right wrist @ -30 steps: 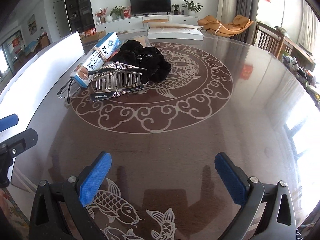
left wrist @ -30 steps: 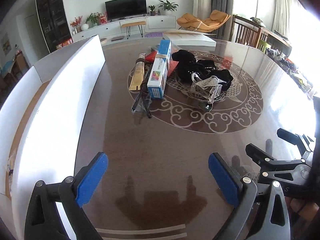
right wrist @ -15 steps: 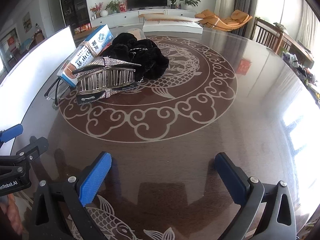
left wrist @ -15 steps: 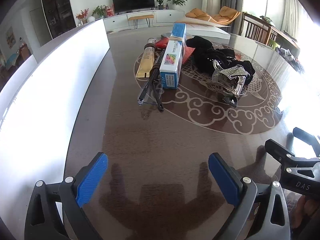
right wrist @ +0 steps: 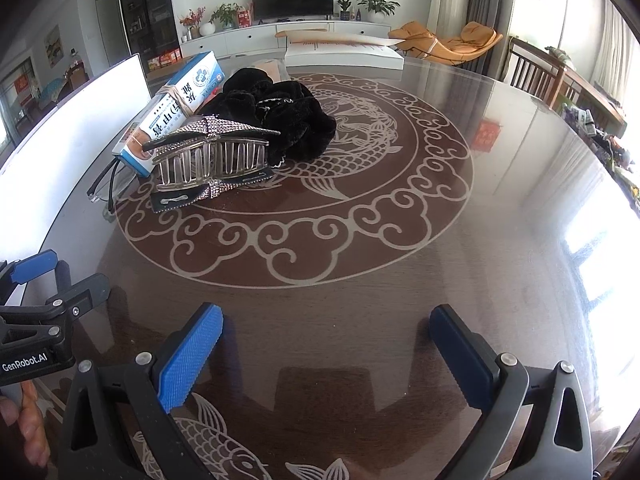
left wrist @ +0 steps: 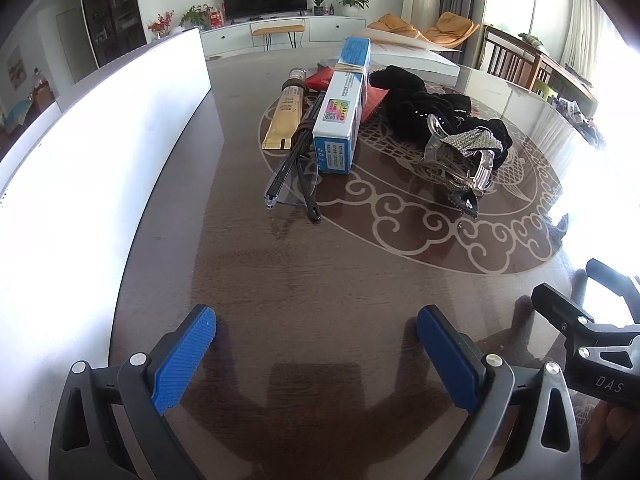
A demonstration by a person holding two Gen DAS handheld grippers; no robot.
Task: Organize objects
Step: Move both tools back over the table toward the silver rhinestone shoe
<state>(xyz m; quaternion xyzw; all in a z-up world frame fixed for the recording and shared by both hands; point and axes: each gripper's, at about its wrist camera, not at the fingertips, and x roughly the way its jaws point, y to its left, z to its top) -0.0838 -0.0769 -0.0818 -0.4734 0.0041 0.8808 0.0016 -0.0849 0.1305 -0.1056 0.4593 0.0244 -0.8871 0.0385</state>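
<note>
A pile lies on the dark round table [left wrist: 320, 280]: a blue-and-white toothpaste box [left wrist: 343, 108] [right wrist: 176, 110], a gold tube [left wrist: 286, 118], glasses [left wrist: 294, 172] [right wrist: 105, 186], a red packet [left wrist: 370, 98], black velvet scrunchies [left wrist: 424, 106] [right wrist: 276, 116] and a rhinestone hair claw [left wrist: 460, 160] [right wrist: 208, 156]. My left gripper [left wrist: 316, 354] stands open and empty, well short of the glasses. My right gripper [right wrist: 326, 356] is open and empty too, over bare table in front of the claw. Each gripper shows at the other view's edge.
A long white box [left wrist: 100, 168] [right wrist: 68, 136] runs along the table's left side. Another white box [right wrist: 344, 54] sits at the far edge. Wooden chairs [right wrist: 536, 76] stand at the right. A hand [right wrist: 24, 424] holds the left gripper.
Both grippers have moved forward toward the pile, which looks larger now. The left view has swung away from the white box. Both stay open.
</note>
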